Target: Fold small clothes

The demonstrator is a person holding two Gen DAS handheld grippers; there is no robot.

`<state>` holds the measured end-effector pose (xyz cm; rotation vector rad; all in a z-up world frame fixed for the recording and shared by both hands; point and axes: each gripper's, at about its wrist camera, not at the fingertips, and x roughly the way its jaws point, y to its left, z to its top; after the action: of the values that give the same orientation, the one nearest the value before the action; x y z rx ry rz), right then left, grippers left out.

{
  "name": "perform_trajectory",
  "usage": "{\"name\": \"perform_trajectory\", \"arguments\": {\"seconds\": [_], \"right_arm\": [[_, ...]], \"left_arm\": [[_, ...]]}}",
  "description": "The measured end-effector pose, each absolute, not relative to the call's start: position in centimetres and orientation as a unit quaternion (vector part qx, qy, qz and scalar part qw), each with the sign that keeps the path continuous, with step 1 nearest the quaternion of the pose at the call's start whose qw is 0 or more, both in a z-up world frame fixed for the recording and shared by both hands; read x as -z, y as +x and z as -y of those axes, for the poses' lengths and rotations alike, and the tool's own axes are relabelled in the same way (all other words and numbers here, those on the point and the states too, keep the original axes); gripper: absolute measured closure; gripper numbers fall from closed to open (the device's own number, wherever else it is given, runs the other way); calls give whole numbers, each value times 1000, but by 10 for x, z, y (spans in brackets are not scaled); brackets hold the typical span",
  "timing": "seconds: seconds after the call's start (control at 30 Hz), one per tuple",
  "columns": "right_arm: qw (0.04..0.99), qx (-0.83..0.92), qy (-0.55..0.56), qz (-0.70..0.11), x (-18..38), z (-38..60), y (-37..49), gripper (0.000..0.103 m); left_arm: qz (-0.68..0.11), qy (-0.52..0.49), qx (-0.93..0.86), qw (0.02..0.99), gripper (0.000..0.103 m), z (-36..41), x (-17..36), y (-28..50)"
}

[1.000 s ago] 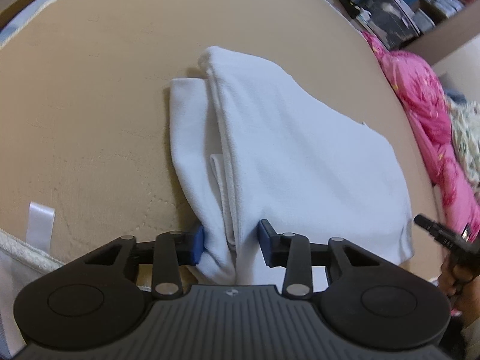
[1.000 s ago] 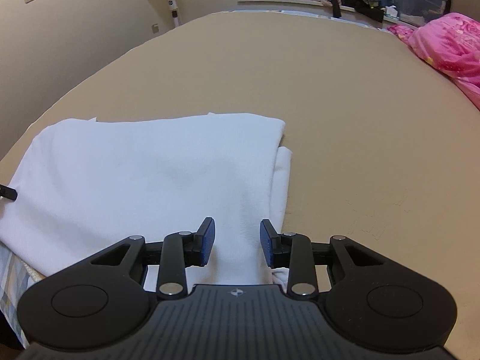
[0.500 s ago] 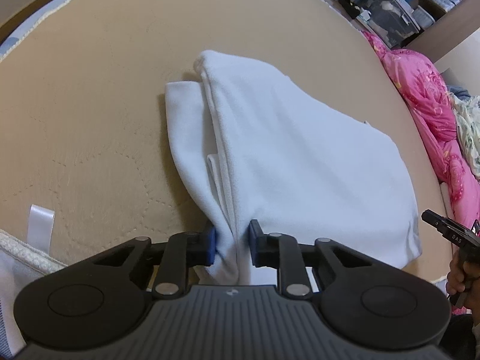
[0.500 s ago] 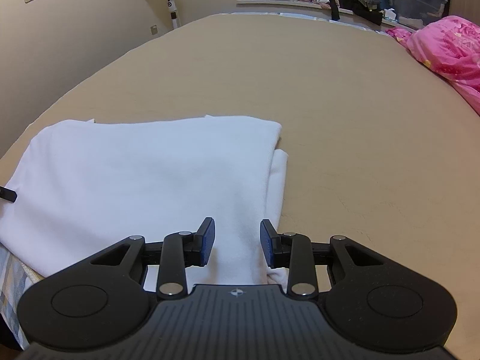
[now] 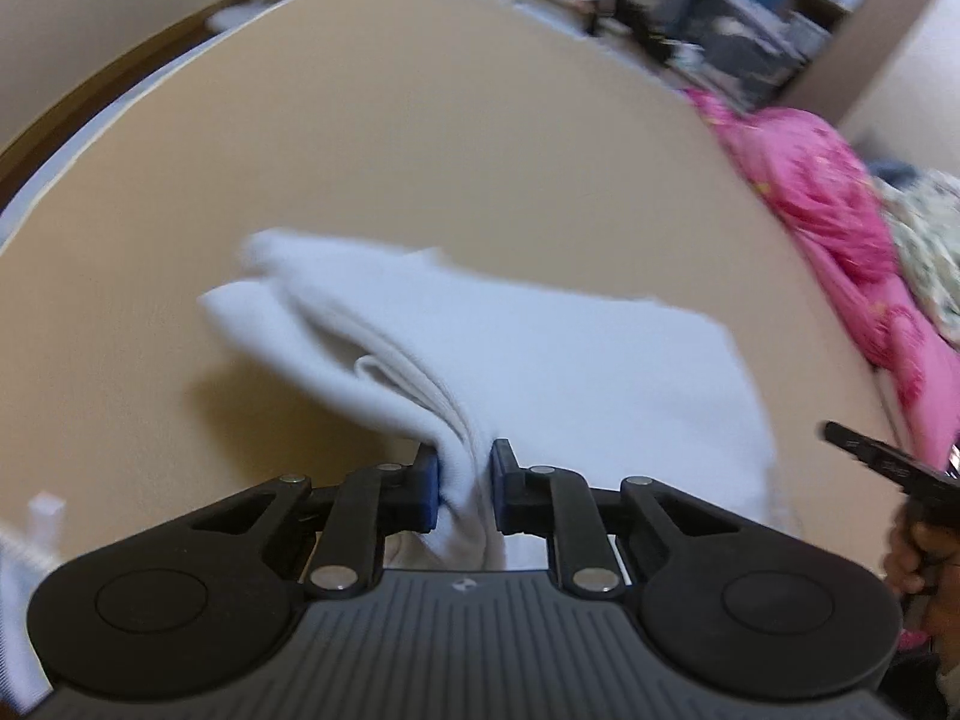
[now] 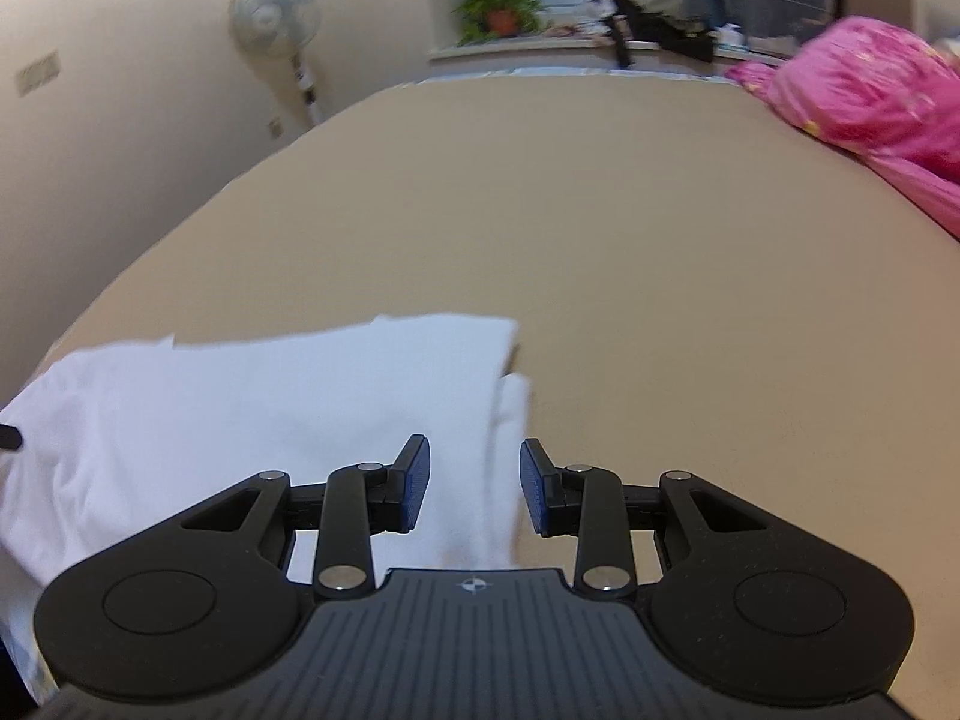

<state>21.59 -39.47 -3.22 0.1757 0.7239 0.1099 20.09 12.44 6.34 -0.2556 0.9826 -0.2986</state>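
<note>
Fingers (image 5: 427, 483) of our left gripper (image 5: 465, 483) are pinched narrow on a bunched corner of the white garment (image 5: 540, 372); several layered edges run up out of the grip, and the cloth near it lifts off the bed (image 5: 480, 150). The view is blurred, so we cannot count the layers.

Our right gripper (image 6: 471, 489) hangs just above the garment's opposite end (image 6: 270, 408) with its fingers (image 6: 414, 483) spread wide and nothing between them. From the left wrist view we see only its dark tip (image 5: 876, 459) past the cloth's far edge.

The garment lies folded on the tan bed, near the front edge, with a second thinner layer showing along one side.

Handling judgement: the fabric looks light, soft and limp, with no stiffness to keep its shape. A single-point lift will let it sag and the stacked layers may slide apart. We judge the best hold to be the corners of one edge, all layers caught together; the right gripper should take the near corner below it so both ends rise level.

Farther off, a pink quilt (image 6: 870, 96) sits at the bed's side, and a standing fan (image 6: 273, 18) and potted plant (image 6: 498, 9) stand by the far wall.
</note>
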Motion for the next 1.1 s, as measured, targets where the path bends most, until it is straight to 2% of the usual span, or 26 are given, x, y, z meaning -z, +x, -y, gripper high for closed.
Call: {"name": "perform_trajectory", "arguments": {"seconds": [0.17,0.37,0.43,0.53,0.67,0.83,1.0,1.1], "right_arm": [[931,-22,115,-344,30,418,212,69],[933,-6,133,-334,31,431,209,69],[932,-6,145,-333,32,434,209,69],[925,-22,174,-336,35,437,210,69],[901,-87,214,-367,42,427,217,68],[860,-151,224,-432,63,400,227,57],[834,-151,208,-488,88,376,236,53],[834,-138,187,-500,99,366,239,53]], "left_arm": [[-452,-105,211,860,85,-14,-92,217],[-464,-116,304,824,83,121,-85,235],[-468,-144,341,803,66,131,-83,234],[-423,-124,355,824,64,111,-96,224],[-393,-34,335,856,64,57,-100,197],[-374,31,324,869,64,-8,-74,154],[-382,-42,310,870,64,-45,-24,141],[-430,-89,279,854,64,-42,5,152]]}}
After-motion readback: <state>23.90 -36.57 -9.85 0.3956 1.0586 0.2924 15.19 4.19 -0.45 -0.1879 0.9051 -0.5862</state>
